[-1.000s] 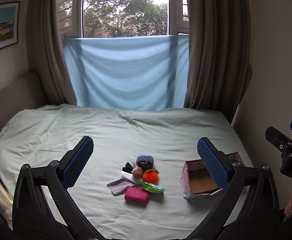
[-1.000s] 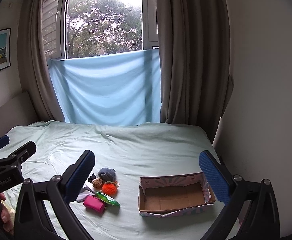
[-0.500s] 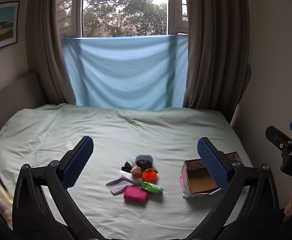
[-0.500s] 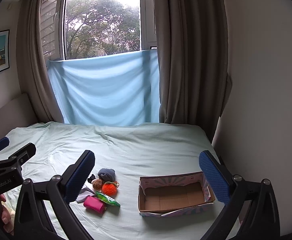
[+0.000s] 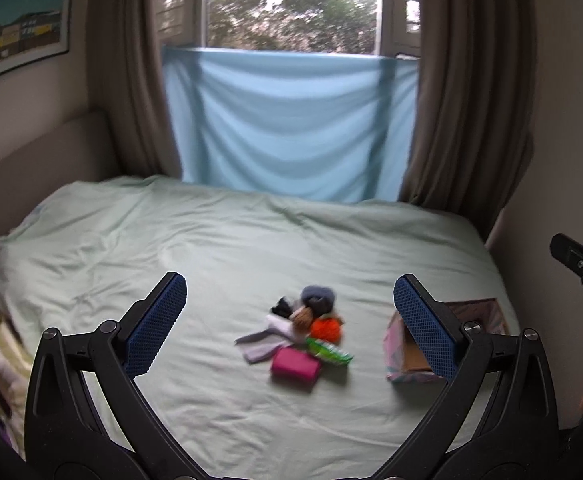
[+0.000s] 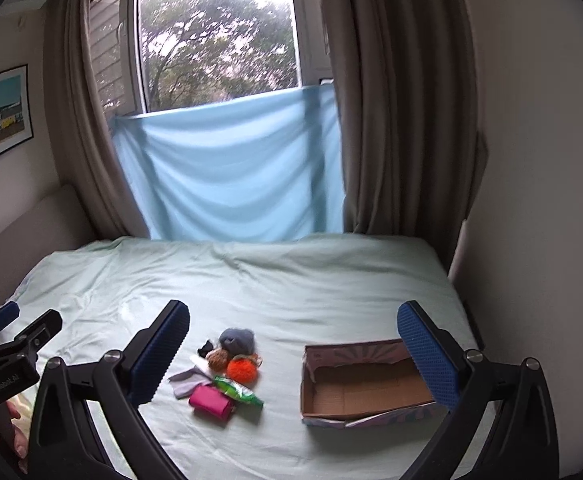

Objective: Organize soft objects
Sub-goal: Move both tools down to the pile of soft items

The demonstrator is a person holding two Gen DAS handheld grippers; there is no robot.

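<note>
- Since a second ago, your left gripper (image 5: 290, 312) has tipped a little downward: the pile of soft objects (image 5: 299, 332) now sits higher between its fingers than before, and the view is blurred by the motion.
- Your right gripper (image 6: 293, 346) has shifted only slightly; the cardboard box (image 6: 363, 384) keeps almost the same place in its view.
- Both grippers have their fingers wide apart, as before, and hold nothing. They hang above the bed (image 5: 251, 240), not touching it.
- The pile lies on the bed, to the left of the box and clearly apart from it; nothing in it has moved.
- In the pile, counting from the box side: an orange pompom (image 6: 243, 368) and a green packet (image 6: 239, 390) are nearest to the box.
- A pink roll (image 6: 210, 400) lies just beside the packet, on the side away from the box.
- A grey fluffy ball (image 6: 237, 340) is at the far end of the pile, with a small brown ball (image 6: 217, 358) touching it.
- A pale grey cloth (image 6: 187, 382) is farthest from the box.
- The box stands open and its inside is bare cardboard.
</note>
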